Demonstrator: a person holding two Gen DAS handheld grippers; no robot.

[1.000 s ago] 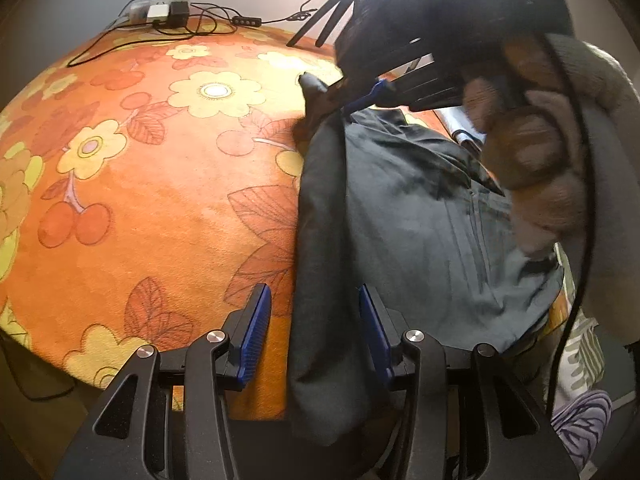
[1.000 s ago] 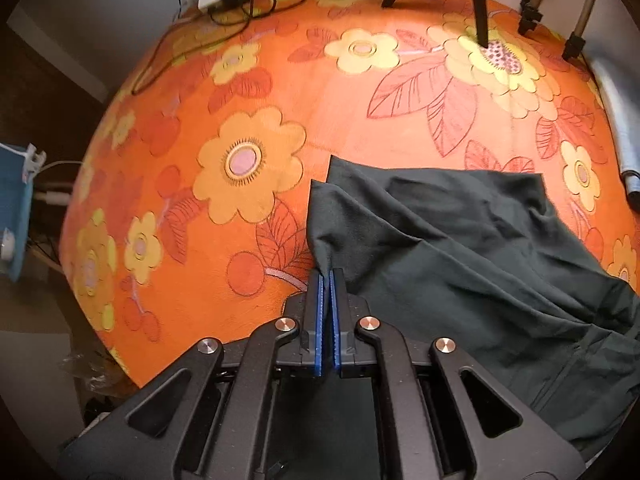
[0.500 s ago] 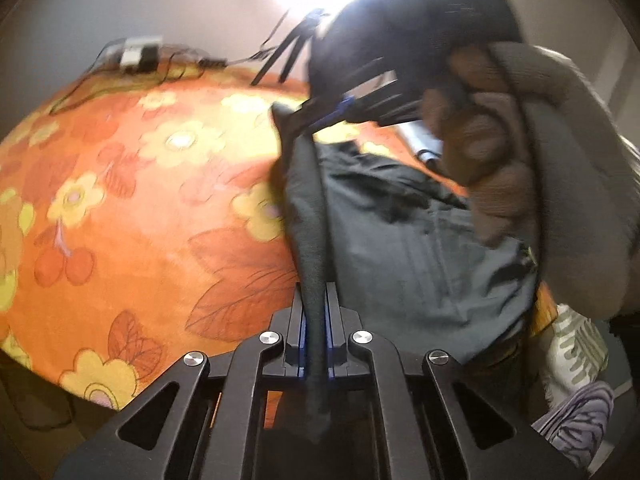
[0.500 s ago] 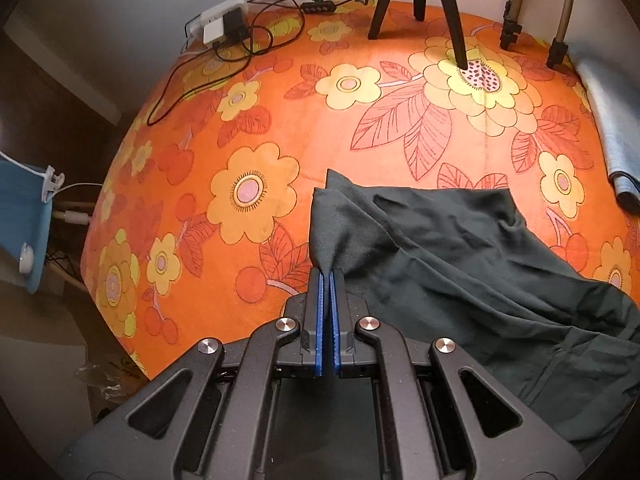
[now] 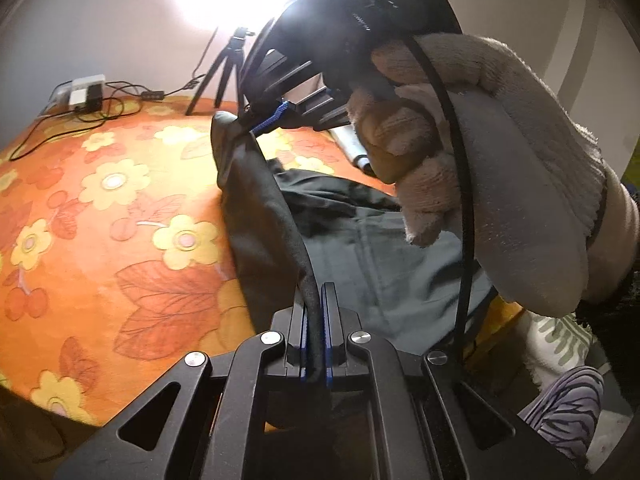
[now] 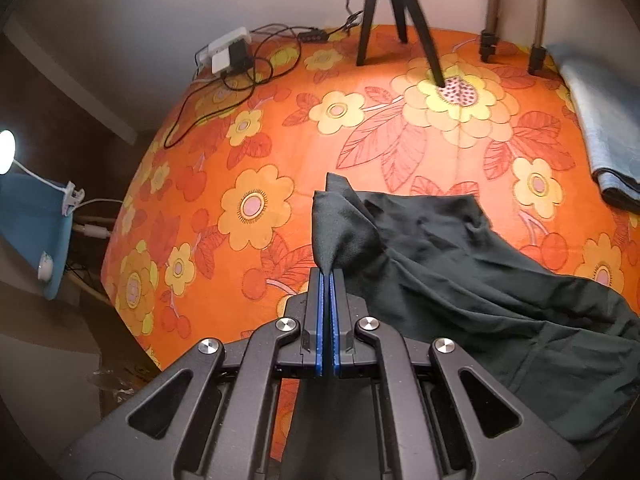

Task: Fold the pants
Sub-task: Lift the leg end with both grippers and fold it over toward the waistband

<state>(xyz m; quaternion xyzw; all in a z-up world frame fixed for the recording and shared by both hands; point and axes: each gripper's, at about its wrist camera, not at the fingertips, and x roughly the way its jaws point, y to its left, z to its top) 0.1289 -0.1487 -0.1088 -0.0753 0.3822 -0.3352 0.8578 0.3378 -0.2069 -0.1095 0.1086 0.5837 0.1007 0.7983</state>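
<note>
Dark grey-green pants lie on an orange flowered cloth, partly lifted. My left gripper is shut on the near edge of the pants, a thick fold running between its blue pads. My right gripper is shut on a corner of the pants, which stands up in a peak above the fingers. In the left wrist view the right gripper shows up high, held by a gloved hand, with the pants edge stretched between both grippers above the cloth.
A black tripod and two tan stand legs stand at the back. A white power strip with cables lies at the back left. A folded blue cloth lies at the right. The table edge drops off at the left.
My left gripper closed on the pants edge and rose. My right gripper lifted its corner higher off the cloth, so the edge now hangs stretched between them.
</note>
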